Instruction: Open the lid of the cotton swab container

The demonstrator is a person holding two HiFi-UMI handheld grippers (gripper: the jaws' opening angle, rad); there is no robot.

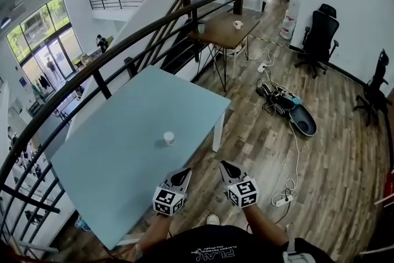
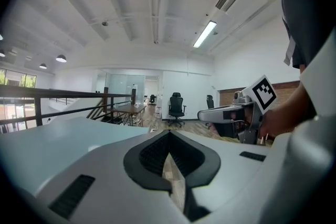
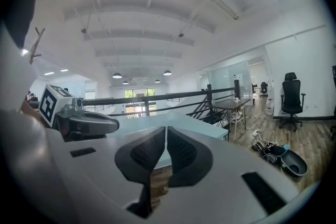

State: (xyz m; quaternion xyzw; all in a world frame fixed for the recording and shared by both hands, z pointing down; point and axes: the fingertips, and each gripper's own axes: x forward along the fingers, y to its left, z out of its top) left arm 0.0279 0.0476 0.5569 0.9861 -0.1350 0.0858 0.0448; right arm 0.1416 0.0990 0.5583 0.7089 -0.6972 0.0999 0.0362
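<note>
A small white round cotton swab container [image 1: 168, 138] stands alone on the pale blue table [image 1: 123, 151], its lid on top. My left gripper [image 1: 183, 173] is held just off the table's near edge, below the container, shut with nothing in it. My right gripper [image 1: 225, 165] hovers beside it to the right, over the wooden floor, also shut and empty. In the left gripper view the jaws [image 2: 169, 155] meet at the tips, and the right gripper [image 2: 236, 113] shows beside them. In the right gripper view the jaws [image 3: 166, 136] touch. The container shows in neither gripper view.
A black railing [image 1: 92, 64] runs along the table's far and left side. A wooden table [image 1: 225, 28] with a cup stands further back. Cables and a power strip [image 1: 282, 200] lie on the floor at right, with black office chairs [image 1: 320, 37] beyond.
</note>
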